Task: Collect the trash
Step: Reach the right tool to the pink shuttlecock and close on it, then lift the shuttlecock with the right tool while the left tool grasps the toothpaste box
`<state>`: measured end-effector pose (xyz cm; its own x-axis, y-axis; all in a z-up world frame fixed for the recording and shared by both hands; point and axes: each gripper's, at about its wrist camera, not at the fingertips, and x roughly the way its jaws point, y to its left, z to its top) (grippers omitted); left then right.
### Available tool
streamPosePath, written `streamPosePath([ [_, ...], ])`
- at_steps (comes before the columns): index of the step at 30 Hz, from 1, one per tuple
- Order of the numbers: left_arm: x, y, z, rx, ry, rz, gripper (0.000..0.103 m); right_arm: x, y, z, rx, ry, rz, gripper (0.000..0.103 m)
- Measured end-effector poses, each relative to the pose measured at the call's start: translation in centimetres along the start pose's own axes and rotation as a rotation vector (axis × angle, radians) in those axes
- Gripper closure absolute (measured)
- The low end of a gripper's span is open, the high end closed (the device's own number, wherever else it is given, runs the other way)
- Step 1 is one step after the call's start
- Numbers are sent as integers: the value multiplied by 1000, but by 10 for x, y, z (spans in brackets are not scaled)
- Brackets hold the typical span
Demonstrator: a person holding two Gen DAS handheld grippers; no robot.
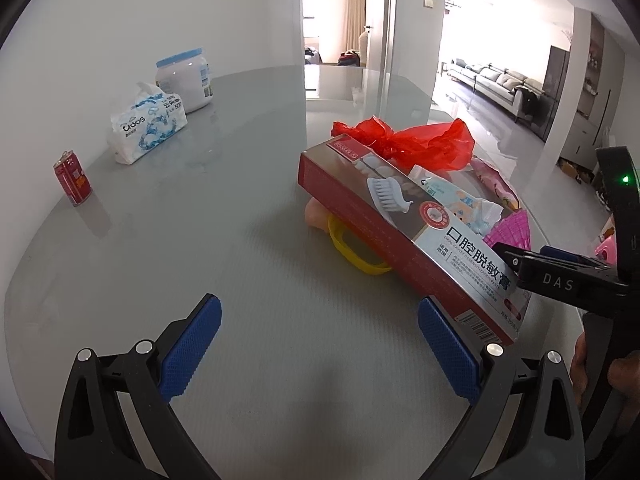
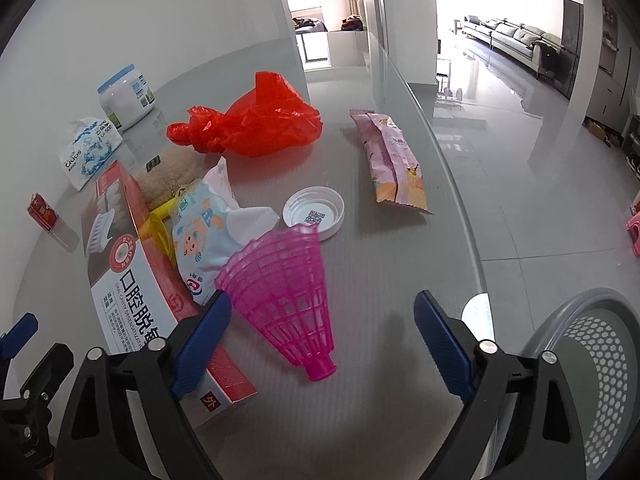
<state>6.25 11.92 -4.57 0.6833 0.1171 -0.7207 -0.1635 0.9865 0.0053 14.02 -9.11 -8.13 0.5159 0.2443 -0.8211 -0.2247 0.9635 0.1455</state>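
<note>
Beside the right tool, only its camera shows a basket.

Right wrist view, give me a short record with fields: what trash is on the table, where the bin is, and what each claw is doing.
table: grey table
trash nearest right claw: pink cone, lying on its side
other trash: red bag, pink wrapper, white lid, toothpaste box, blue-and-white packet
bin: grey bin, off the table's right edge
right claw: open, empty
left claw: open, empty, beside the box
</note>
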Motion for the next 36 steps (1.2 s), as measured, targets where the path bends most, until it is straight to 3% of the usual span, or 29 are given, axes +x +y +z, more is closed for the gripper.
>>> streamPosePath([
  [3, -2, -2, 0, 0, -2, -1, 6, 0, 2, -1, -6, -1, 23, 35],
  [7, -2, -4, 1, -4, 3, -3, 6, -3, 6, -3, -33, -9, 32, 58],
  [11, 0, -9, 4, -7, 16, -12, 6, -10, 8, -7, -51, -46, 51, 64],
  [17, 2, -23, 8, -30, 42, -47, 6, -33, -7, -18, -10, -111, 34, 65],
  [28, 14, -62, 31, -75, 75, -13, 6, -68, -50, -61, 71, -163, -10, 65],
  [36, 41, -75, 37, -140, 137, 34, 6, -86, -74, -78, 121, -189, 44, 65],
])
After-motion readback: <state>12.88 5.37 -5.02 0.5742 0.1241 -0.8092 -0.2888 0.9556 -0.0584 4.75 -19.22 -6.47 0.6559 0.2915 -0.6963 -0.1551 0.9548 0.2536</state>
